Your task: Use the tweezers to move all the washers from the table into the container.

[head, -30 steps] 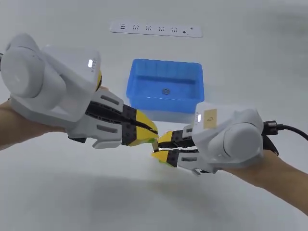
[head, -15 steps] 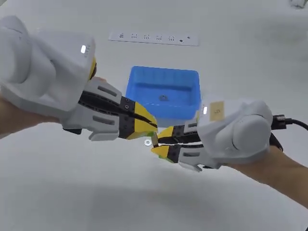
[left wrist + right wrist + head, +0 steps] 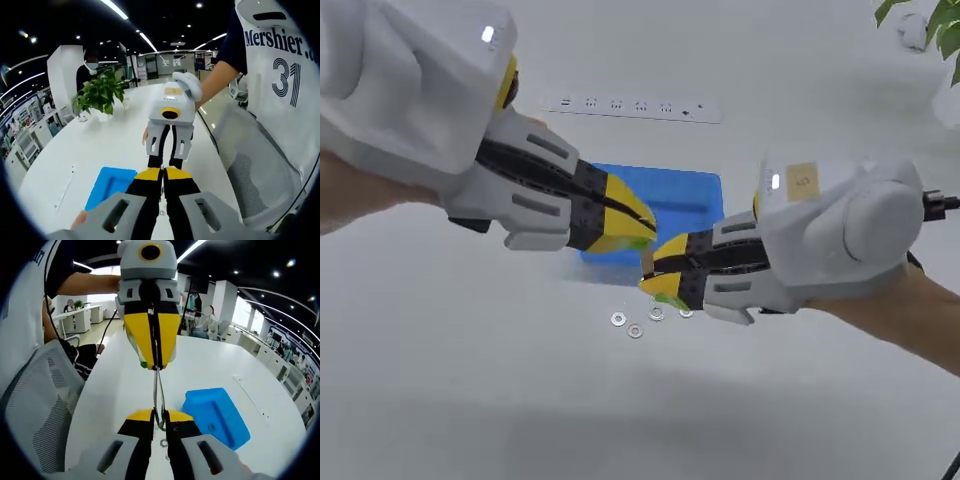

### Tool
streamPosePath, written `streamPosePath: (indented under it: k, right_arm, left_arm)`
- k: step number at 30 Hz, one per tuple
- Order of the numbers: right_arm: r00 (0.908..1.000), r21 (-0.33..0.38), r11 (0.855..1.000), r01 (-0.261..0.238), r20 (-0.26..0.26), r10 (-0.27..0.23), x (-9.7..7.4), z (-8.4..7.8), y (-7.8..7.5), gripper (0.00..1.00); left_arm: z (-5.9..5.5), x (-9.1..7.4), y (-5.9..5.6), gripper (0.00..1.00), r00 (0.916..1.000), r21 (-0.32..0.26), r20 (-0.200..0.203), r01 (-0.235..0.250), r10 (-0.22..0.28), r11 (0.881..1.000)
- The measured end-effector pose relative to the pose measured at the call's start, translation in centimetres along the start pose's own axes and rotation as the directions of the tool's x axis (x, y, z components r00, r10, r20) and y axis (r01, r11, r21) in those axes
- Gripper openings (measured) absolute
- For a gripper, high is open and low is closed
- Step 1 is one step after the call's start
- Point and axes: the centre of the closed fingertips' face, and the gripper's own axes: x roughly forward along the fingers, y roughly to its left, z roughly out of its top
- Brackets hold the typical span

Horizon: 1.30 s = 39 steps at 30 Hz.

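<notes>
White surface point(image 3: 470, 390) carried a blue container point(image 3: 685, 192), 4 washers point(image 3: 618, 319) just beside it, and a power strip point(image 3: 632, 106) farther back.

I counted two grippers over the tabletop point(image 3: 440, 400): the left gripper point(image 3: 642, 226) and the right gripper point(image 3: 652, 282). One pair of tweezers point(image 3: 158, 385) ran between them. There was one blue container point(image 3: 700, 195) toward the middle of the tabletop. One white power strip point(image 3: 635, 106) lay beyond it, nearer the far edge. Four washers point(image 3: 636, 331) lay loose in a small cluster on the tabletop, just in front of the container's near wall. One more washer point(image 3: 212, 428) sat inside the container, which made five in all. One potted plant point(image 3: 100, 92) stood toward the far right corner of the tabletop. One mesh-backed chair point(image 3: 42, 405) stood beside the tabletop's edge.
</notes>
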Motion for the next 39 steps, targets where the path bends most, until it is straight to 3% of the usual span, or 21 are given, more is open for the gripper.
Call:
streamPosePath:
  k: [8,20,29,33,39]
  right_arm:
    - [0.9993,0.008,1.0,-0.005,0.037,0.004,-0.4,1.5,-2.1,0.1]
    - [0.9993,-0.026,1.0,-0.003,0.038,0.004,-0.4,1.5,-5.2,0.1]
    - [0.999,-0.011,1.0,0.018,0.041,-0.018,0.5,0.4,-8.2,0.1]
    - [0.9995,-0.009,1.0,0.022,0.025,-0.022,1.7,-0.8,-9.7,0.1]
    - [0.9998,0.026,1.0,-0.002,0.021,0.001,3.1,-2.5,-10.2,0.1]
  left_arm:
    - [1.4,-0.3,2.1,0.05,0.9999,0.037,0.014,0.01,-0.01,0.999]
    - [1.5,0.2,4.6,0.05,0.9998,0.064,0.013,0.013,-0.014,0.998]
    - [0.3,0.9,8.2,0.05,0.999,0.056,0.034,-0.031,0.029,0.998]
    - [-1.0,1.5,9.4,0.05,0.9992,0.046,0.012,-0.038,0.037,0.998]
    - [-3.0,2.2,10.5,0.05,0.9995,0.019,-0.015,-0.028,0.028,0.999]
